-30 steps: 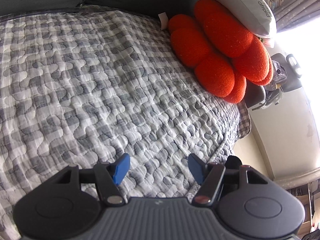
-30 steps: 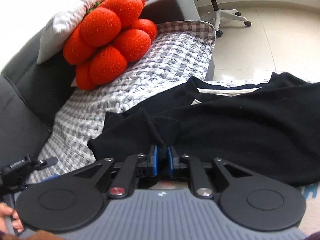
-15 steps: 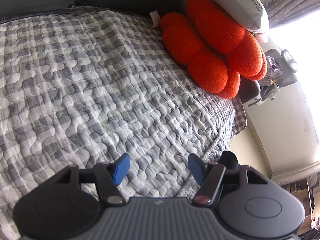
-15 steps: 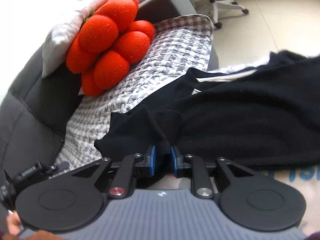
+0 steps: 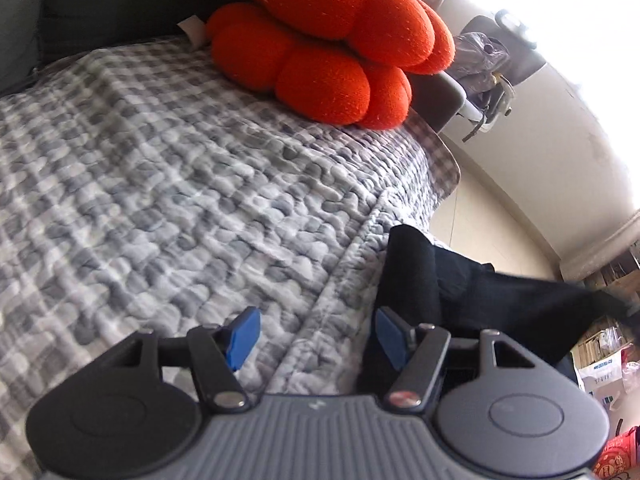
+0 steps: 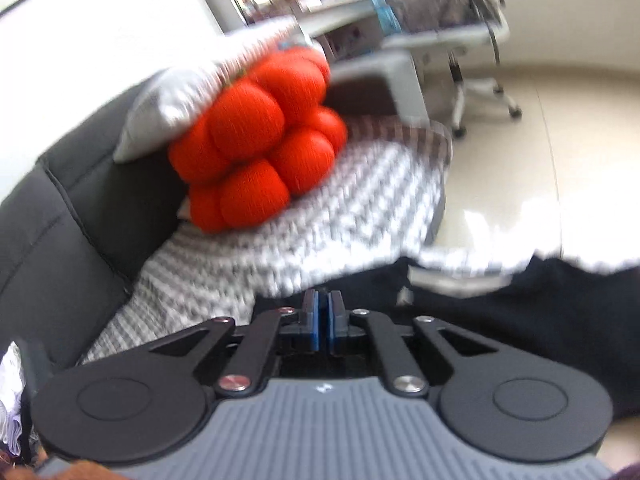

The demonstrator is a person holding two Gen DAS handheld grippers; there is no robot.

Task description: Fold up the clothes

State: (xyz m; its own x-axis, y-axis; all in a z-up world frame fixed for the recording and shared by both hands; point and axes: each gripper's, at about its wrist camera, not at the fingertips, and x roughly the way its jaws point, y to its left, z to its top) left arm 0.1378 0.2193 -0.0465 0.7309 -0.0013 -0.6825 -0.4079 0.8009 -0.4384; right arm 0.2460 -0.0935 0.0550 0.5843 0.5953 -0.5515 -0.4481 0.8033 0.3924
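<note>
A black garment (image 6: pixel 500 320) lies over the front edge of the grey checked quilt (image 6: pixel 320 208), spreading to the right. My right gripper (image 6: pixel 323 312) is shut, its blue pads pinched together on a fold of the black cloth; this view is blurred by motion. In the left wrist view my left gripper (image 5: pixel 316 332) stands open above the quilt's (image 5: pixel 180 200) hemmed edge, with nothing between its pads. The black garment (image 5: pixel 480 292) hangs just right of the right pad, close to it.
A red lobed cushion (image 5: pixel 328 52) rests at the far end of the quilt, under a pale pillow (image 6: pixel 180 104). The dark sofa back (image 6: pixel 52 240) runs along the left. Beyond the quilt are a shiny floor (image 6: pixel 560 140) and an office chair (image 6: pixel 472 80).
My left gripper has shifted toward the quilt's front edge, bringing the black garment into its view. My right gripper, still pinching the cloth, has swung upward, and its view is blurred.
</note>
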